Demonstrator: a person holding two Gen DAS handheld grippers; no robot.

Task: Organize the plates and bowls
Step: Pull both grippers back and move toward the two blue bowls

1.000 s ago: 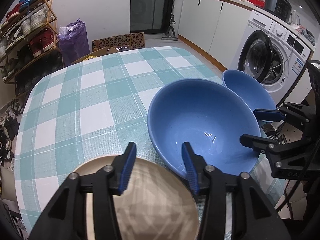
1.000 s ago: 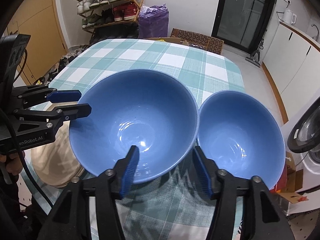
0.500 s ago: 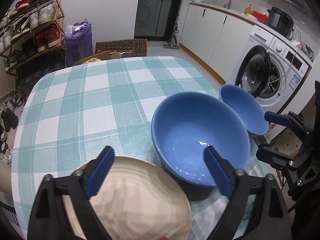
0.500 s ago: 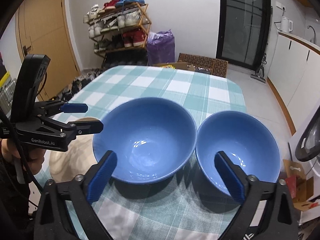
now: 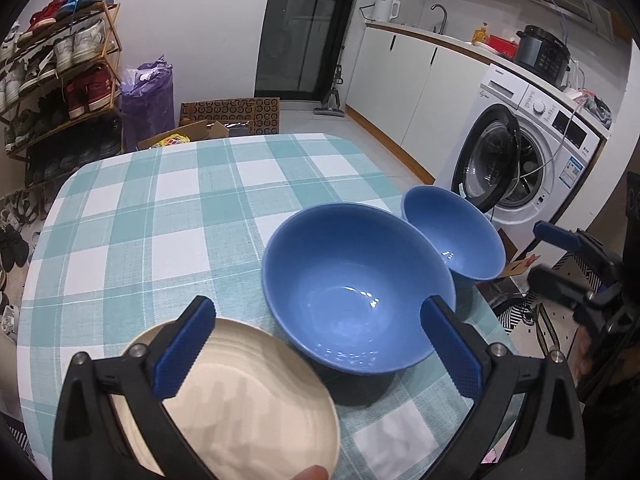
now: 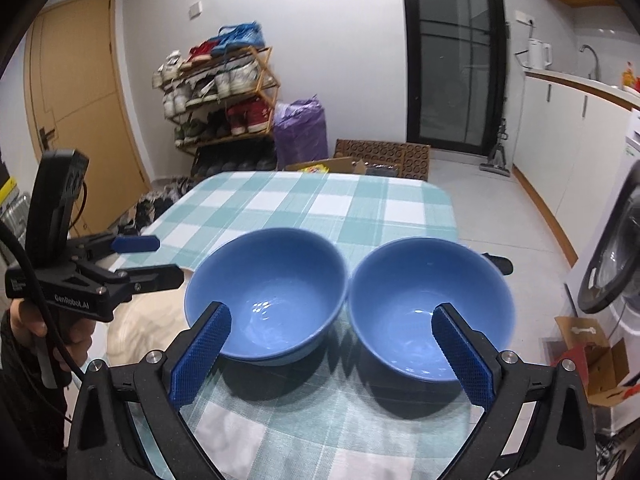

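Two empty blue bowls stand side by side on the checked tablecloth [image 5: 160, 220]: a larger bowl [image 5: 352, 280] [image 6: 272, 288] and a smaller bowl [image 5: 452, 232] [image 6: 424, 292]. A cream plate [image 5: 248, 400] [image 6: 140, 328] lies at the larger bowl's left, near the table's front edge. My left gripper [image 5: 318, 312] [image 6: 160, 258] hovers over the plate and the larger bowl's near rim, its jaws opening wide with nothing gripped. My right gripper [image 6: 332, 314] [image 5: 538, 252] is open above the near side of both bowls, touching neither.
A hand [image 6: 24, 320] holds the left gripper's handle. Beyond the table are a shoe rack [image 6: 220, 100], a purple bag [image 6: 300, 128] and cardboard boxes [image 6: 380, 156]. A washing machine [image 5: 532, 152] and white cabinets [image 5: 400, 80] stand to the right.
Both grippers' jaws have spread from narrow to wide. Both have risen and drawn back from the bowls, so more of the table and room shows.
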